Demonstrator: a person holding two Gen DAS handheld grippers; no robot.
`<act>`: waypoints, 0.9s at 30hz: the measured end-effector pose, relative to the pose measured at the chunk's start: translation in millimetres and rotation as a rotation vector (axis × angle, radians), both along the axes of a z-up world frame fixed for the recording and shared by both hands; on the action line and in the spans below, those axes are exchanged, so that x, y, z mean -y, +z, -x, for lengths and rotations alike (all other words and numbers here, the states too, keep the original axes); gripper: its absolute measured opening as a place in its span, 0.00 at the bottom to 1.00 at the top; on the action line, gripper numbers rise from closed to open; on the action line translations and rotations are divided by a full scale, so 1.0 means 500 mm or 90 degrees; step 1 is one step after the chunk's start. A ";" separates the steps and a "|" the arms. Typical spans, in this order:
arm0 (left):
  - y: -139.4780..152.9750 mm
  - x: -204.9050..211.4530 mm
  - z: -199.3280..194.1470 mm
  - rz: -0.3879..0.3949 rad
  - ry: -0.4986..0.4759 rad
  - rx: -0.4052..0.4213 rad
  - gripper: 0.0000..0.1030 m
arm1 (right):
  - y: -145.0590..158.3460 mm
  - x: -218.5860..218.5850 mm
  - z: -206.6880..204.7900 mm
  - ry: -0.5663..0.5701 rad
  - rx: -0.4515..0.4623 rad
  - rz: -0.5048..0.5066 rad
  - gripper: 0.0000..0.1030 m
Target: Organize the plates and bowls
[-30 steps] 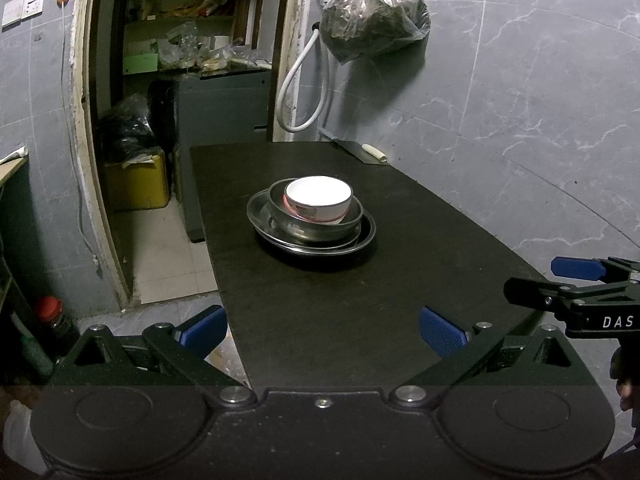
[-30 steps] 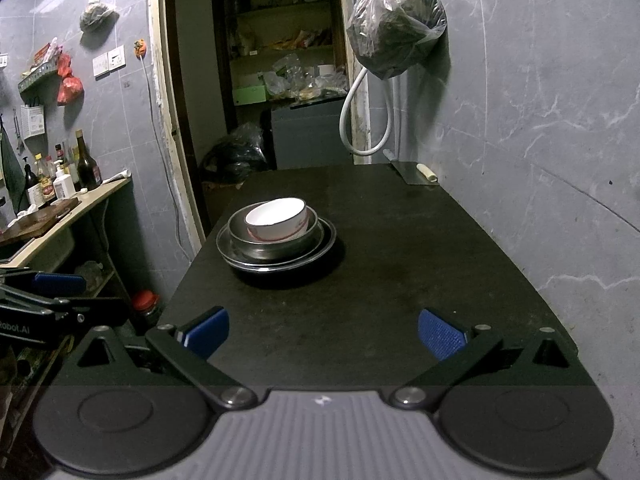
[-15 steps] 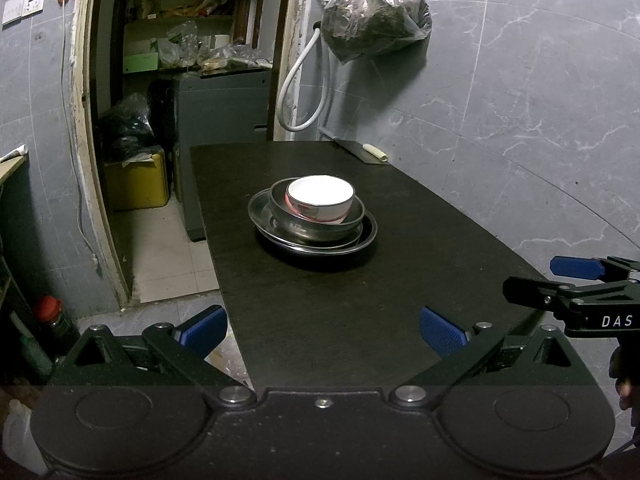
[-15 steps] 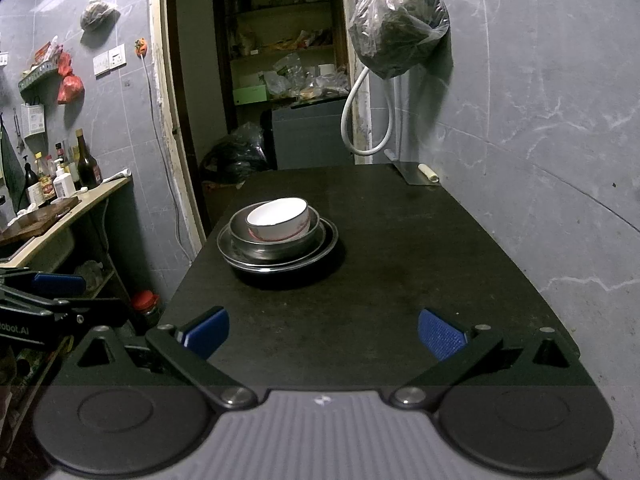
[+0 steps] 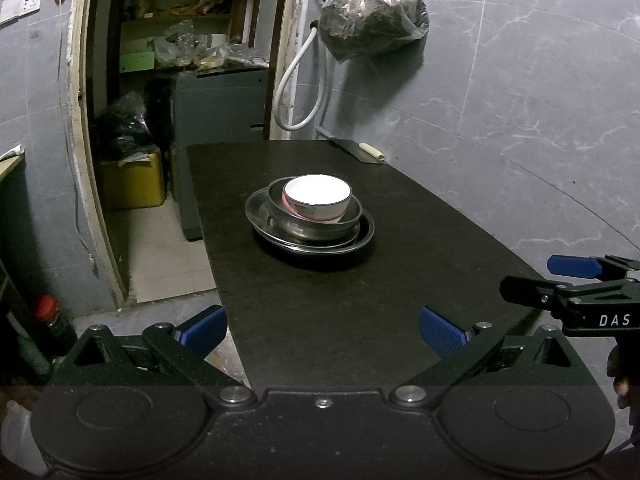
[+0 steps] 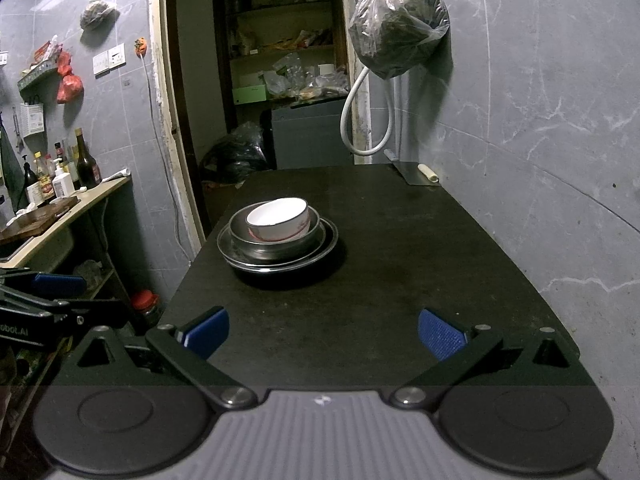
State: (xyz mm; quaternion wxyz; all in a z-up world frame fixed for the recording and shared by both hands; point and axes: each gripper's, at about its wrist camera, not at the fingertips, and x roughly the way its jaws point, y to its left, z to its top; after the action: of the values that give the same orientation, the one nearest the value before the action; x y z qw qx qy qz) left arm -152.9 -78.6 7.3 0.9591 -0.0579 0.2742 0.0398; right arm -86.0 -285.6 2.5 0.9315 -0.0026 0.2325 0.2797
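Showing bottles (image 6: 86,160) only rightward.

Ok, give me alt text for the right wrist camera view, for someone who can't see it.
A white bowl sits tilted inside a metal bowl on a stack of metal plates, on a dark table beside a grey marble-look wall. The open right gripper frames the near table edge, holding nothing. A cleaver lies at the far corner.
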 end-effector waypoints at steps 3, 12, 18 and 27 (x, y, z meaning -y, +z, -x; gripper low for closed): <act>0.000 -0.001 0.000 0.001 0.001 0.000 0.99 | 0.000 0.000 0.000 0.001 -0.001 0.000 1.00; 0.002 -0.004 -0.001 0.007 0.004 -0.001 0.99 | 0.002 -0.006 -0.005 0.003 0.000 0.004 1.00; 0.001 -0.005 -0.001 0.008 0.004 -0.001 0.99 | 0.002 -0.008 -0.007 0.003 0.000 0.005 1.00; 0.000 -0.006 -0.005 0.011 0.002 -0.004 0.99 | 0.001 -0.016 -0.011 0.004 -0.002 0.008 1.00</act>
State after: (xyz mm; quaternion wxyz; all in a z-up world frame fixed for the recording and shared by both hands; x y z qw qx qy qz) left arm -150.3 -75.5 7.2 0.9577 -0.0667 0.2774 0.0389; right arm -80.7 -277.6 3.1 0.9301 -0.0084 0.2358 0.2816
